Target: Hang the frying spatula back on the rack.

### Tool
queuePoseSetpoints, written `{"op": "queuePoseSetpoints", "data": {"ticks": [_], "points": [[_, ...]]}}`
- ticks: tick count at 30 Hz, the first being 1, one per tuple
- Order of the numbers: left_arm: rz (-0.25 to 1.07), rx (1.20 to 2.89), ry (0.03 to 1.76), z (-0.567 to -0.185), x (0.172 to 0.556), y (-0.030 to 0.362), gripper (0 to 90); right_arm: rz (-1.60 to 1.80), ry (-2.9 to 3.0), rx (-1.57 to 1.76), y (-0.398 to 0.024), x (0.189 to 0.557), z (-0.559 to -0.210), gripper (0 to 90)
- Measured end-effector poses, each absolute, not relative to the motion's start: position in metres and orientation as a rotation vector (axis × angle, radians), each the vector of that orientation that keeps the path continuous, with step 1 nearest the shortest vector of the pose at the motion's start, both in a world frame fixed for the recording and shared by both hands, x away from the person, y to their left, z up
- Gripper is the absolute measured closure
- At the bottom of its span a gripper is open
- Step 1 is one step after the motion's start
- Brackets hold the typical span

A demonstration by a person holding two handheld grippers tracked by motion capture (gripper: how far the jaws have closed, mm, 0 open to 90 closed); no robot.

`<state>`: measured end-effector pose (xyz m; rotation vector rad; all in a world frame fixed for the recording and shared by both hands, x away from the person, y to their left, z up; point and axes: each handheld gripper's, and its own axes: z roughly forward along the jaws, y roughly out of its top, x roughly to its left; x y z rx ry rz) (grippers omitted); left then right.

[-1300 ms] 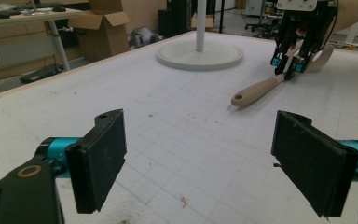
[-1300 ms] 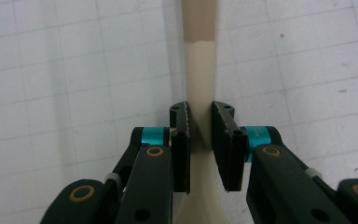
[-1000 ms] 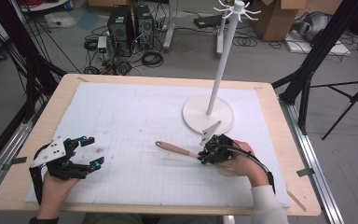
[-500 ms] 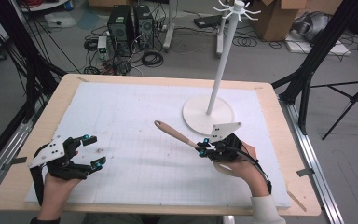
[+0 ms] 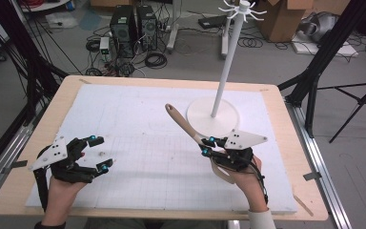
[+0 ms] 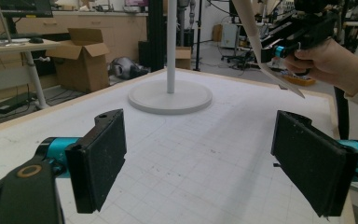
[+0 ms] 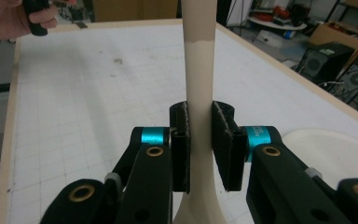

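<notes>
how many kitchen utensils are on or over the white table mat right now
1: a cream spatula with a tan wooden handle, clamped in the right hand-held gripper and raised off the mat, beside the white hanging stand's round base. None seems hidden elsewhere.

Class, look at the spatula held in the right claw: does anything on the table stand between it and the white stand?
Nothing visible does. The right claw holds the spatula off the mat, and the stand sits just beyond it with bare mat between.

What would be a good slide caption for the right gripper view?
Right gripper clamped on the cream neck of a spatula, held above the white gridded mat.
</notes>
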<state>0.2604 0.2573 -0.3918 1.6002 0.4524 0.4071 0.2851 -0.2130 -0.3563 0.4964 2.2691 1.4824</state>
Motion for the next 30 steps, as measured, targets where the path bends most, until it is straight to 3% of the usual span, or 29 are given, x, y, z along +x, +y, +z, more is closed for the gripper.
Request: {"op": "queuePoseSetpoints", "data": {"ticks": [10, 30], "points": [[0.394, 1.575, 0.464, -0.386, 0.263, 0.246, 18.4, 1.506, 2.164, 0.519, -0.212, 0.276, -0.363, 77.7], [0.329, 1.520, 0.376, -0.343, 0.281, 0.161, 18.5, 1.515, 2.038, 0.517, -0.210, 0.267, -0.362, 77.6]]}}
